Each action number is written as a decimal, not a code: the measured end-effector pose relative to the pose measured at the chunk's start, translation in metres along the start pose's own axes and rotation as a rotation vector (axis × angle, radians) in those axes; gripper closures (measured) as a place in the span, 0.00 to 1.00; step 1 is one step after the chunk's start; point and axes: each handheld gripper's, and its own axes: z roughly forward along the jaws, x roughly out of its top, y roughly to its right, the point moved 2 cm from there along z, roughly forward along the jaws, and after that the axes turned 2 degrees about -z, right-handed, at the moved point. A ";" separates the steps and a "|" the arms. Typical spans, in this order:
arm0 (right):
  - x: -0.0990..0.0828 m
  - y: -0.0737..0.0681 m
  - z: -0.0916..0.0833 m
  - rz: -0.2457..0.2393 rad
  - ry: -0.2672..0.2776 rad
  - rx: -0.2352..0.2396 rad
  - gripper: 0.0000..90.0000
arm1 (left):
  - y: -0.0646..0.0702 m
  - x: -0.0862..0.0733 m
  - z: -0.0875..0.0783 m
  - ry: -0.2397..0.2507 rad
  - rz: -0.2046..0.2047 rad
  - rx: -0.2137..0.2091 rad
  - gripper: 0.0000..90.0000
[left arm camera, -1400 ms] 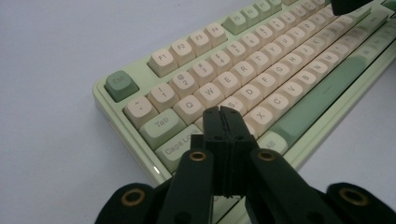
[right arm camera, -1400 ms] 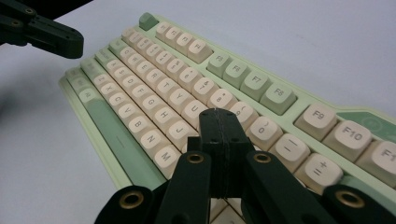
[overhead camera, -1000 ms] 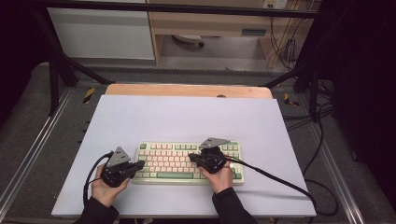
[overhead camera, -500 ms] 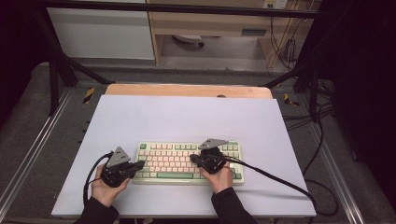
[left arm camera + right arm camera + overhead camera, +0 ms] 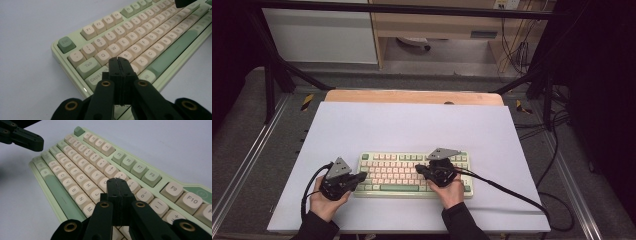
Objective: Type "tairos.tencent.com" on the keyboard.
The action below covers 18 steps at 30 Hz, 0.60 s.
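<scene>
A pale green keyboard (image 5: 402, 172) with cream keys lies near the front of the white table top (image 5: 412, 125). My left gripper (image 5: 363, 176) is shut, empty, over the keyboard's left end; in the left gripper view its tips (image 5: 118, 60) sit above the keys near A and S on the keyboard (image 5: 140, 37). My right gripper (image 5: 418, 169) is shut too, with nothing in it, over the right half. In the right gripper view its tips (image 5: 116, 180) hover over the keys beside the 0 key of the keyboard (image 5: 82, 170), and the left gripper (image 5: 37, 143) shows at the upper left.
A black cable (image 5: 512, 192) trails from the right gripper across the table to the right edge, and another cable (image 5: 308, 185) loops by the left hand. A wooden strip (image 5: 412, 96) runs along the table's far edge. Metal frame rails (image 5: 242, 165) flank the table.
</scene>
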 end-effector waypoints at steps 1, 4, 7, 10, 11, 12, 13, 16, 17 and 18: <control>0.000 0.000 -0.001 -0.002 0.003 0.002 1.00 | 0.000 0.000 0.000 0.000 0.000 0.000 1.00; 0.001 -0.002 -0.002 -0.004 0.008 0.007 1.00 | 0.000 0.000 0.000 0.001 0.000 0.000 1.00; 0.000 -0.003 -0.003 -0.007 0.010 0.013 1.00 | 0.000 0.000 0.000 0.002 0.000 0.000 1.00; -0.001 -0.006 -0.003 -0.006 0.011 0.021 1.00 | 0.000 0.000 0.000 0.002 -0.001 0.000 1.00; -0.001 -0.006 -0.002 -0.009 0.010 0.023 1.00 | -0.001 0.000 0.000 0.001 -0.002 0.000 1.00; -0.002 -0.007 -0.002 -0.007 0.008 0.026 1.00 | -0.001 0.000 0.000 0.001 -0.002 -0.001 1.00; -0.002 -0.008 -0.001 -0.006 0.003 0.028 1.00 | -0.001 0.001 0.001 0.001 -0.002 -0.001 1.00; -0.004 -0.011 0.001 -0.002 -0.003 0.038 1.00 | -0.001 0.001 0.001 0.000 -0.003 -0.001 1.00; -0.005 -0.012 0.002 -0.006 -0.007 0.041 1.00 | -0.001 0.001 0.001 0.000 -0.003 -0.001 1.00; -0.006 -0.013 0.003 -0.006 -0.007 0.043 1.00 | -0.001 0.001 0.001 0.000 -0.004 -0.001 1.00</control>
